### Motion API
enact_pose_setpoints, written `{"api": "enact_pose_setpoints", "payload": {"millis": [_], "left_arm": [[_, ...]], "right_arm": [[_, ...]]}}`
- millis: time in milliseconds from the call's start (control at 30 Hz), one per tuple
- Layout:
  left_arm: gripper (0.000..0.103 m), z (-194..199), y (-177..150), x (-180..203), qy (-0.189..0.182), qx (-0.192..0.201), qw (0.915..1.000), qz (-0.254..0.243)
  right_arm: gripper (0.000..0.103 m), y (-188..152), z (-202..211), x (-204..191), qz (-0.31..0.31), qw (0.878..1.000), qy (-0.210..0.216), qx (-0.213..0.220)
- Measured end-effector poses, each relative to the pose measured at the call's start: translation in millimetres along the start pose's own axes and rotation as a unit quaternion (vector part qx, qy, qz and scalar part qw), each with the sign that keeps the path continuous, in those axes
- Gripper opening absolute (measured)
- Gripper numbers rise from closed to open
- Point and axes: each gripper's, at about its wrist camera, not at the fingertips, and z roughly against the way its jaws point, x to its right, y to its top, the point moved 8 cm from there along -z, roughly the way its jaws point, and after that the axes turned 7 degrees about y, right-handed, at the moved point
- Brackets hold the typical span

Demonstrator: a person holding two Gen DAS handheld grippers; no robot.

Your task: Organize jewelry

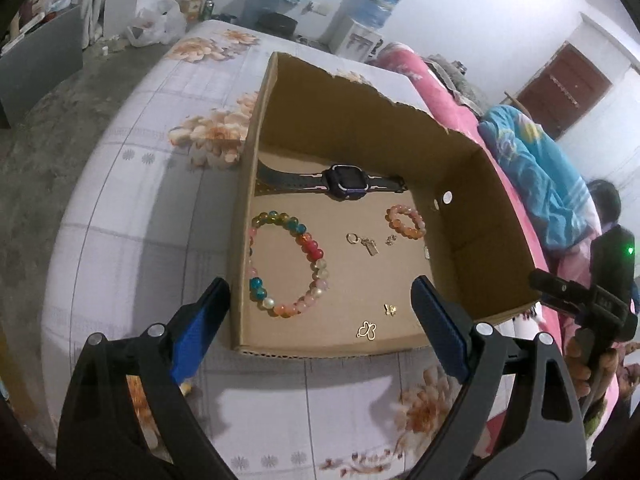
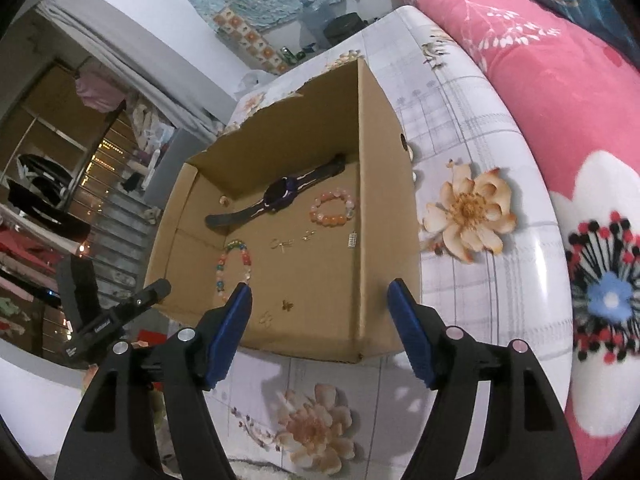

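I count one cardboard box (image 1: 472, 208), and inside it one dark smartwatch (image 1: 346, 186), two bead bracelets, a large multicoloured one (image 1: 316, 252) and a small orange one (image 1: 404, 222). The small gold charms (image 1: 366, 330) look like five, though I can't be sure.

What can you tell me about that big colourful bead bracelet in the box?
The big bead bracelet is a closed ring of round, glossy, glass-like beads in yellow, teal, red, pink, pearl white and orange. It lies flat on the floor of the cardboard box, by its left wall, in front of the watch. Nothing grips it.
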Motion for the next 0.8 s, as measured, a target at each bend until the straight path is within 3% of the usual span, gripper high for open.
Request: {"api": "enact_pose_setpoints", "payload": {"millis": [367,467,667,800], "left_arm": [[0.087,35,-64,-5,-0.009,0.001,1.0,0.001],[0.088,47,-70,-7,-0.004,0.028,0.9996,-0.007],[0.093,96,-84,-8,0.048,0.127,0.99,-0.037],[0.094,113,-101,-6,0.077,0.142,0.9861,-0.038]], "right_arm": [[0.07,-69,27,-1,-0.013,1.0,-0.011,0.014],[0.071,-79,37,-4,-0.004,0.999,-0.024,0.034],[0.091,-114,69,-22,0.066,0.987,-0.11,0.097],[0.096,-137,65,-30,0.086,0.981,-0.147,0.097]]}}
